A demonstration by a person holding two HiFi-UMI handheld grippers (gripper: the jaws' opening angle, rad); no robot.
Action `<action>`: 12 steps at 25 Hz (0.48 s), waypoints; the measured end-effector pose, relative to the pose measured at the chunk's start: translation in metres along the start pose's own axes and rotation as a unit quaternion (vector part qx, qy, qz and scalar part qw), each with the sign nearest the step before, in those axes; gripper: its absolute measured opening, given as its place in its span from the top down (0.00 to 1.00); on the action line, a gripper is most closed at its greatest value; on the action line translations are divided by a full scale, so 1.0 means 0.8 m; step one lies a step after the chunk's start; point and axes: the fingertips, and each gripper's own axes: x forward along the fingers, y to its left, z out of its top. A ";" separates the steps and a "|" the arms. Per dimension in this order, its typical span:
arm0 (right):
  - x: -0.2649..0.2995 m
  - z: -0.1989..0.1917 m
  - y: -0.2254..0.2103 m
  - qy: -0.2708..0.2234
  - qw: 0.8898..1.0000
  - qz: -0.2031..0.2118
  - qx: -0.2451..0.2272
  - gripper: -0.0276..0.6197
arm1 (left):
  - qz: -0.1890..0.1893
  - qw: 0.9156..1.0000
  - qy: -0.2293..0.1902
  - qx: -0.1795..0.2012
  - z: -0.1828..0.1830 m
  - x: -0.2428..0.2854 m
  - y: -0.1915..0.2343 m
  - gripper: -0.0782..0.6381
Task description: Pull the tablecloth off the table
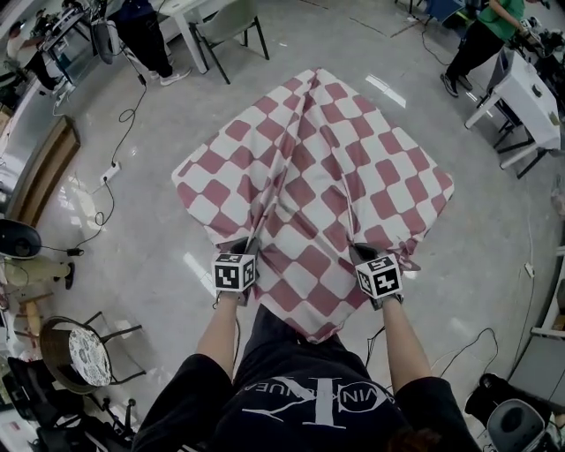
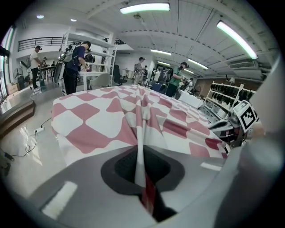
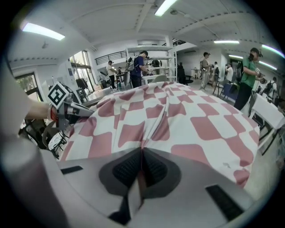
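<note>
Your L gripper (image 1: 244, 245) is clamped shut on a pinched fold of the cloth (image 1: 327, 168), w/ red/white fabric squeezed btwn the pads, approx 7 o'clock on the spread. Your R gripper (image 1: 360, 252) is likewise closed on a pinch of cloth, approx 5 o'clock. The cloth lies draped over the table, w/ a ridge running from each grip toward 12 o'clock. Its near corner hangs btwn your arms at 6. Chair (image 1: 231, 26) past the far corner, approx 11 o'clock.

One checked tablecloth (image 1: 318, 177) and two hand-held grippers (image 1: 246, 242) (image 1: 358, 251).
</note>
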 end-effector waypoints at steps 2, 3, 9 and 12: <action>-0.010 0.004 -0.001 -0.011 1.000 0.015 -0.002 0.93 | 0.005 1.000 -0.016 -0.007 -0.001 -0.008 -0.006 0.85; -0.015 0.006 -0.001 -0.017 1.000 0.020 -0.005 0.93 | 0.008 1.000 -0.021 -0.012 -0.001 -0.011 -0.008 0.86; -0.038 -0.008 0.013 -0.041 0.999 0.025 0.016 0.93 | 0.003 0.999 -0.028 -0.042 -0.027 -0.039 -0.023 0.86; -0.053 -0.016 0.030 -0.057 0.998 0.020 0.034 0.93 | -0.008 0.998 -0.032 -0.057 -0.042 -0.060 -0.025 0.86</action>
